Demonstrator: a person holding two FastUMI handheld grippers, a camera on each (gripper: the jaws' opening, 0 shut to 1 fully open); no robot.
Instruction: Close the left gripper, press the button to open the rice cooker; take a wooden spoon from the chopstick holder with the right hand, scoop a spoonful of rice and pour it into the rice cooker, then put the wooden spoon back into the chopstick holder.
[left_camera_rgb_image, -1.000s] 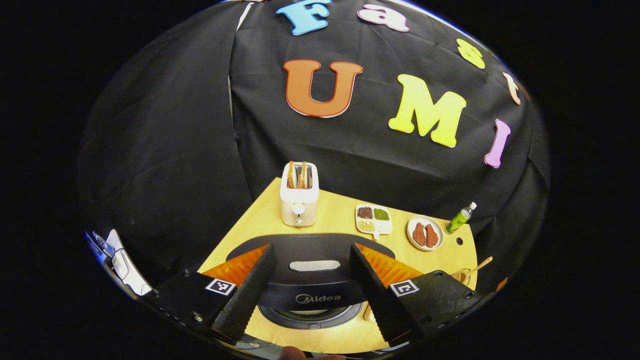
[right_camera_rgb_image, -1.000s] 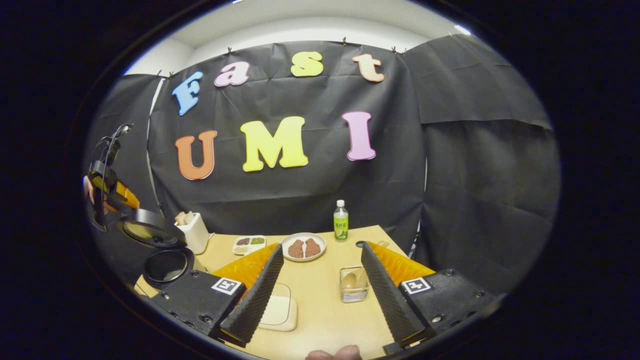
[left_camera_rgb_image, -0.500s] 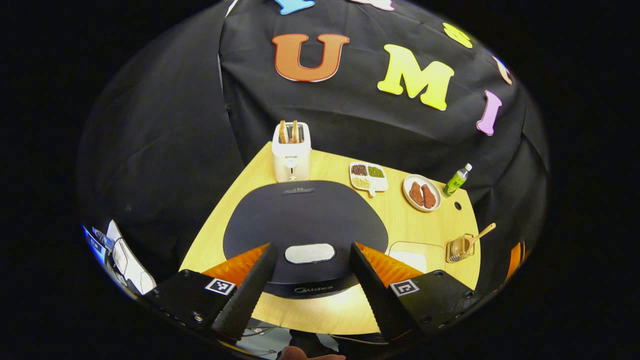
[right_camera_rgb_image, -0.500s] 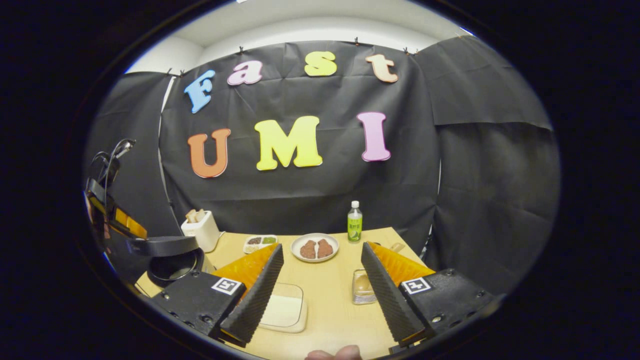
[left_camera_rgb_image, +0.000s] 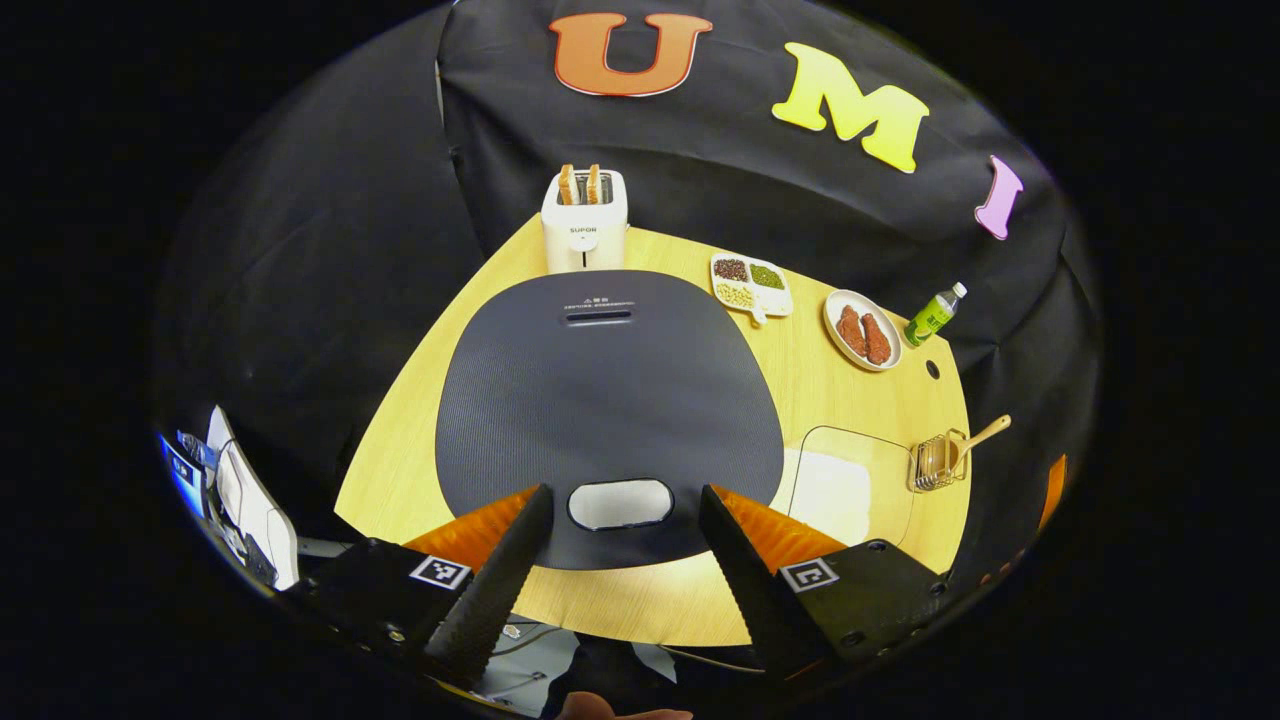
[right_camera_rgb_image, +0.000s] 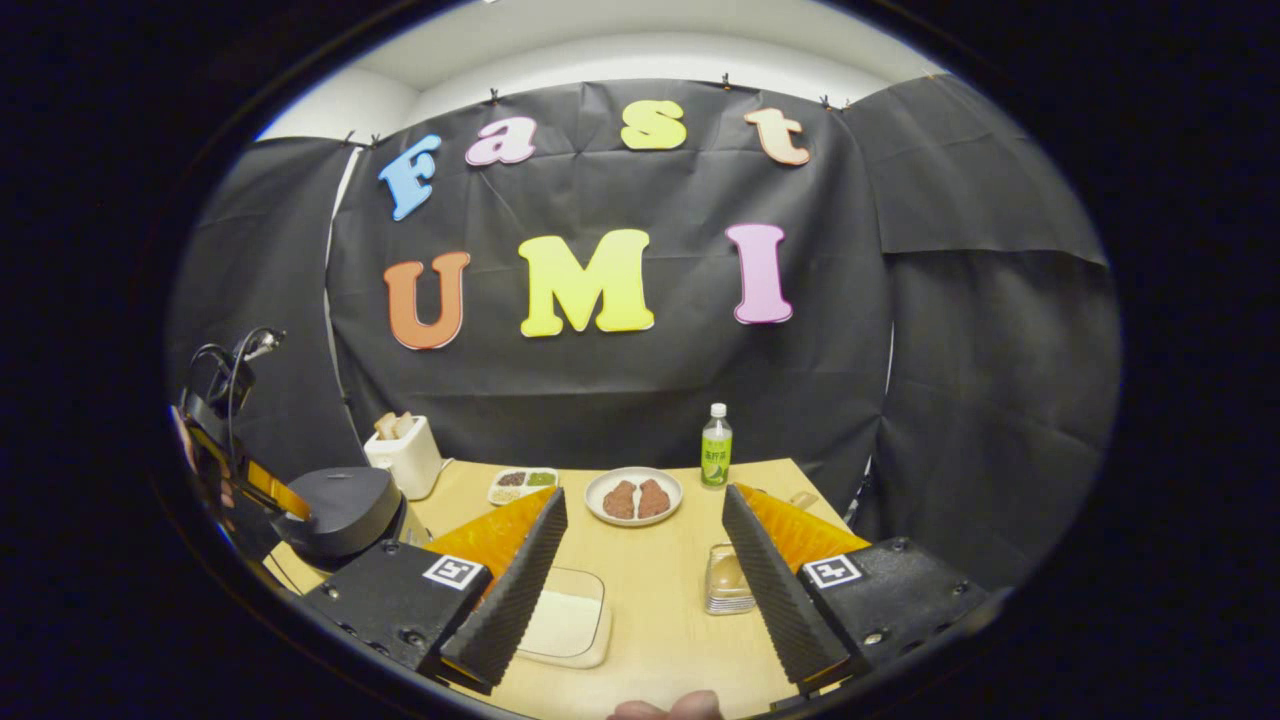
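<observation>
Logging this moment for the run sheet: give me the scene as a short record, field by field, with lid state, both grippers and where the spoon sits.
rice cooker: lid down, pale button at its front edge
left gripper: open, fingers either side of the button, nothing held
right gripper: open, empty, above the table
wooden spoon: standing in the chopstick holder
rice container: on the table between cooker and holder
also there: toaster, plate of meat, bottle
</observation>
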